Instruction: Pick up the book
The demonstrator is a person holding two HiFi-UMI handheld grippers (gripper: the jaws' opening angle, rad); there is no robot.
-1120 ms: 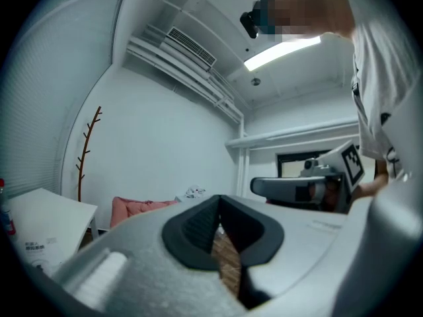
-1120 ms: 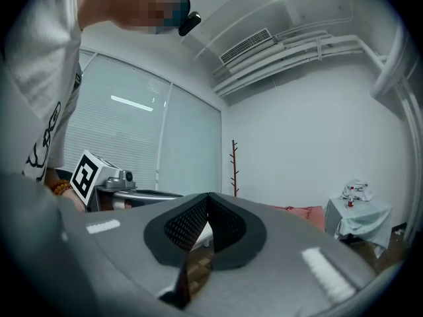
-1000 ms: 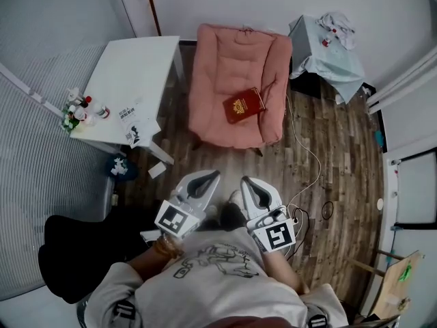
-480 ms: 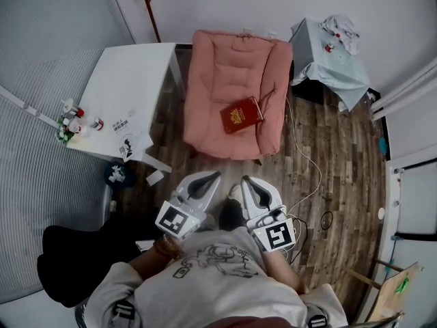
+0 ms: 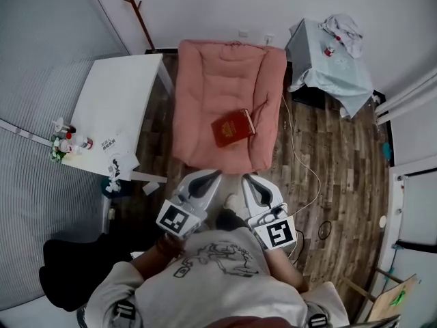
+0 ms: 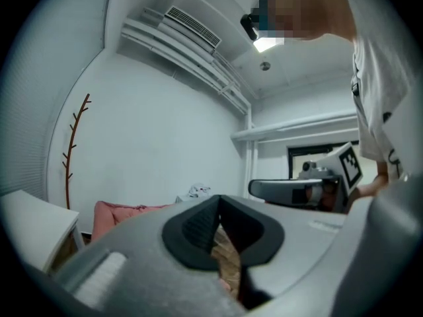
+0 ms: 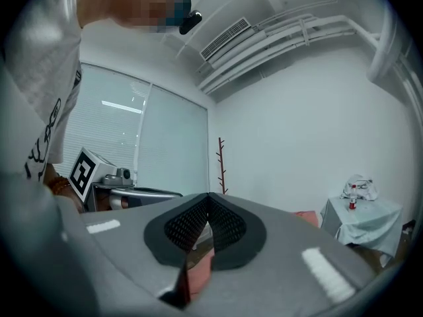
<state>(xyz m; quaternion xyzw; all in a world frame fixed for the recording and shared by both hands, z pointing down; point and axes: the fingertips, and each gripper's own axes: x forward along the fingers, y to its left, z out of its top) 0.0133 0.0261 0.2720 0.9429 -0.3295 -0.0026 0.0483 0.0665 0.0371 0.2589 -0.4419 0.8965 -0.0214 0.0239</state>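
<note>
Book (image 5: 232, 128), red and probably closed, lies on the front part of the pink armchair (image 5: 212, 74) seat, well apart from your tongs. Your left gripper (image 5: 210, 176) and right gripper (image 5: 248, 180) have their jaws pressed together on nothing, side by side, pointing toward the chair.

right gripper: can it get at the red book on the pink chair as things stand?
Probably yes, with a reach forward. The red book lies uncovered on the seat of the pink chair, and nothing stands between it and the right gripper, held close to the body. Its jaws are shut, so they must open first.
</note>
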